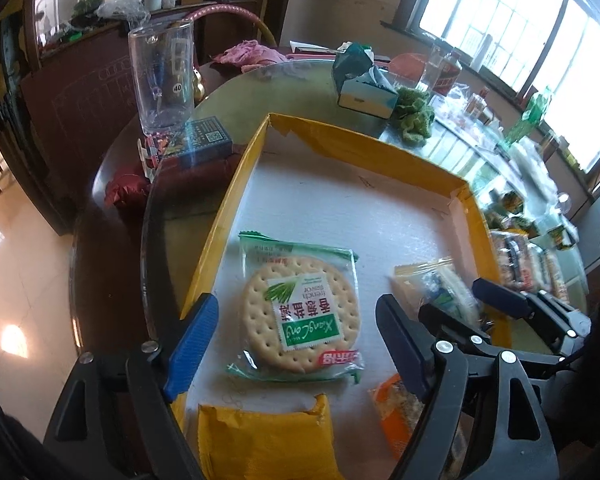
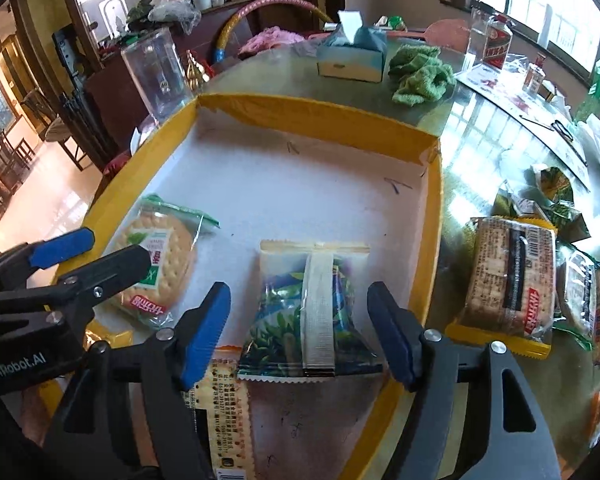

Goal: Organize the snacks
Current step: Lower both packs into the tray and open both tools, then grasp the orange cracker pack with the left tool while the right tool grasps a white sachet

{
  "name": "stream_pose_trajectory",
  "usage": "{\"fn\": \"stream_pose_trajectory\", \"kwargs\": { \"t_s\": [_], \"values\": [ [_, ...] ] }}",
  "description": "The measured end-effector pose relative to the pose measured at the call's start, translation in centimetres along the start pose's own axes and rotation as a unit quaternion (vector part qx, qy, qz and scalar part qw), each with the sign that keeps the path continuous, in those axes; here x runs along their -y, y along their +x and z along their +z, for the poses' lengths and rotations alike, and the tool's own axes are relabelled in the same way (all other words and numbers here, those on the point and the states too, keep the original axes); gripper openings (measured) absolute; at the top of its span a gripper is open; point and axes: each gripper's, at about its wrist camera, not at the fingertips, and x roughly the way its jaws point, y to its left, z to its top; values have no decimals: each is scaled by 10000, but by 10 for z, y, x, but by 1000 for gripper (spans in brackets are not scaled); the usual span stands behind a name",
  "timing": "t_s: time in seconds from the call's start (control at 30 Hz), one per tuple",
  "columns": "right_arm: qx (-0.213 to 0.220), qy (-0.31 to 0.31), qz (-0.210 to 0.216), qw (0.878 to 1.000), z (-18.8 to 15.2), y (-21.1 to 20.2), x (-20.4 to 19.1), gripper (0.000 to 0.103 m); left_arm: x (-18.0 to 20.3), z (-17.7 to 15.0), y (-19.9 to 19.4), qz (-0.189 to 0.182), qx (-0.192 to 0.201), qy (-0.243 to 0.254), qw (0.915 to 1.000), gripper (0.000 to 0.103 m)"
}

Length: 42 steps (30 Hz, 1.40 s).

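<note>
Two grippers: both were held over the yellow-rimmed tray [image 2: 430, 240], each with its jaws spread apart and nothing between them.
Glass jar [image 1: 162, 80]: was stood upright beyond the tray's far-left corner.
Left gripper [image 1: 296, 344]: was held above the tray's left part, its blue pads set either side of the round cracker packet [image 1: 300, 312] without touching it.
Round cracker packet: was laid flat on the tray's white floor, near the left rim.
Orange packet [image 1: 396, 404]: was laid on the tray floor at the near edge, partly hidden behind the left gripper's right finger.
Right gripper [image 2: 300, 332]: was held above the tray's right part, its fingers set either side of the green leaf-print packet [image 2: 312, 312] with gaps visible on both sides.
Green leaf-print packet: was laid seam-up on the tray floor, right of the cracker packet and close to the right rim.
Biscuit packs [image 2: 512, 280]: were left on the glass tabletop just outside the tray's right rim.
Tissue box [image 2: 354, 54]: was seen beyond the tray's far rim.
Green cloth [image 2: 420, 74]: was bunched right of the tissue box, beyond the tray's far-right corner.
</note>
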Motion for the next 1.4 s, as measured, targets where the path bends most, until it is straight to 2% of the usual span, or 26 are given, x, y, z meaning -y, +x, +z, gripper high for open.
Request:
{"fn": "stream_pose_trajectory", "kwargs": {
  "t_s": [0.13, 0.2, 0.37, 0.53, 0.7, 0.8, 0.93, 1.07, 1.17, 1.27, 1.4],
  "values": [
    [231, 140, 288, 9992, -2, -23, 4, 75, -4, -5, -17, -246, 191, -262, 9992, 81],
    [491, 152, 359, 9980, -10, -45, 5, 82, -1, -12, -27, -347, 301, -250, 9986, 81],
    [923, 383, 721, 9924, -44, -91, 18, 85, 19, -40, -53, -274, 573, -121, 9979, 81],
    [1111, 658, 1097, 9856, -88, -120, 47, 85, 55, -70, -73, -137, 877, 126, 9960, 81],
    [1228, 704, 979, 9851, -130, -154, 84, 85, 107, -91, -93, -324, 1306, 488, 9897, 81],
    [1323, 846, 942, 9831, -150, -176, 115, 85, 142, -98, -98, -613, 1277, 987, 9850, 81],
    [1325, 1445, 306, 9801, -184, -197, 168, 85, 187, -111, -99, -863, 1261, 1484, 9770, 81],
    [1230, 2143, -144, 9689, -215, -204, 216, 85, 217, -120, -89, -1021, 1063, 1829, 9720, 81],
    [1168, 2675, -487, 9552, -235, -204, 248, 80, 233, -126, -83, -1109, 950, 1965, 9696, 81],
    [1081, 3169, -632, 9402, -250, -201, 277, 73, 243, -131, -81, -1097, 896, 2089, 9676, 81],
    [925, 3761, -561, 9203, -262, -188, 308, 65, 250, -137, -80, -1099, 839, 2178, 9661, 81]
  ]
}}
